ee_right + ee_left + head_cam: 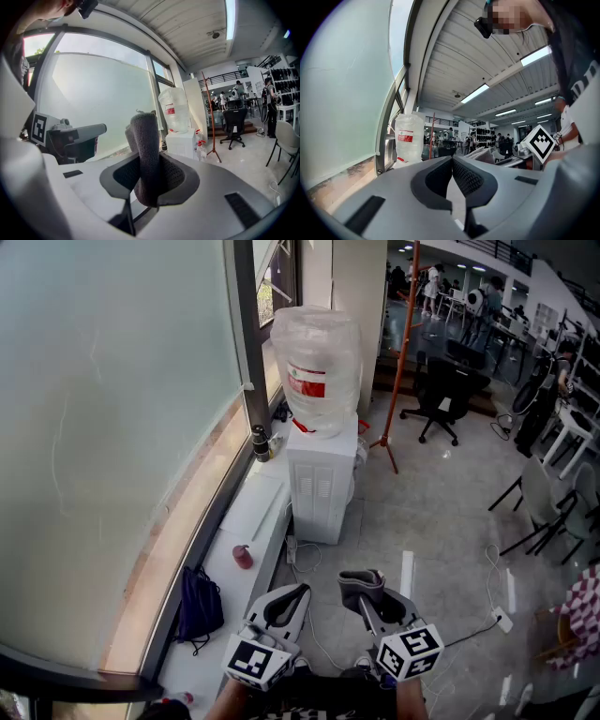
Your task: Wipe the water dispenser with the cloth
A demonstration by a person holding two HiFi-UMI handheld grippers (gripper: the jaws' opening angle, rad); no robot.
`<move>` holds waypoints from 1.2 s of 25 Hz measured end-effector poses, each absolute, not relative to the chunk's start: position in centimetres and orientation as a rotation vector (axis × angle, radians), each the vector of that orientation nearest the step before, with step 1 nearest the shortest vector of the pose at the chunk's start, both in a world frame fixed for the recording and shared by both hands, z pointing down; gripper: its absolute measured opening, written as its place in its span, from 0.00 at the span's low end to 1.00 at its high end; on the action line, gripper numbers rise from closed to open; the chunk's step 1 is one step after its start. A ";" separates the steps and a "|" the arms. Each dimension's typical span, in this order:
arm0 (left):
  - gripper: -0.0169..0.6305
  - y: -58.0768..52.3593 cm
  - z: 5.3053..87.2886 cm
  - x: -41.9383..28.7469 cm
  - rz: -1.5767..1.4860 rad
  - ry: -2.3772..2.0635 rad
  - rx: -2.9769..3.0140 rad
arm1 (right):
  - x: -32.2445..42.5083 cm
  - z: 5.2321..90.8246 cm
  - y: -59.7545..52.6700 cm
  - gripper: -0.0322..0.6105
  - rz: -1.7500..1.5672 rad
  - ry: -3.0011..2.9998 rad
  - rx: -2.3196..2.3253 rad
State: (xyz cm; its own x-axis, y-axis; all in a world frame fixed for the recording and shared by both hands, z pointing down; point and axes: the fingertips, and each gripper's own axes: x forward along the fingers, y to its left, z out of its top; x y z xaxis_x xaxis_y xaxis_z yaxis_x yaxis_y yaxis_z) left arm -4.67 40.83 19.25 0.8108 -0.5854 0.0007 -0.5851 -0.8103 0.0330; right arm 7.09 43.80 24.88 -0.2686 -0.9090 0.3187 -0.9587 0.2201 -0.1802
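Observation:
A white water dispenser stands on the floor by the window, a clear plastic bottle with a red label on top. It also shows far off as the bottle in the left gripper view and the dispenser in the right gripper view. My right gripper is shut on a folded dark grey cloth, which sticks up between its jaws. My left gripper is shut with nothing in it. Both are held low, well short of the dispenser.
A white window ledge runs along the left with a small red cup and a dark bag. Cables lie on the floor. A black office chair, an orange pole stand and other chairs stand to the right.

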 end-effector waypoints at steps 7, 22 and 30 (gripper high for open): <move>0.05 40.4 19.9 -6.2 0.033 -0.975 2.922 | 6.4 25.3 43.7 0.22 0.558 -2.325 1.873; 0.05 39.0 21.0 -9.7 0.034 -0.989 2.886 | 3.7 26.4 42.8 0.22 0.611 -2.291 1.843; 0.05 36.6 21.3 -11.5 0.025 -1.105 2.843 | 3.2 27.2 39.0 0.22 0.641 -2.344 1.757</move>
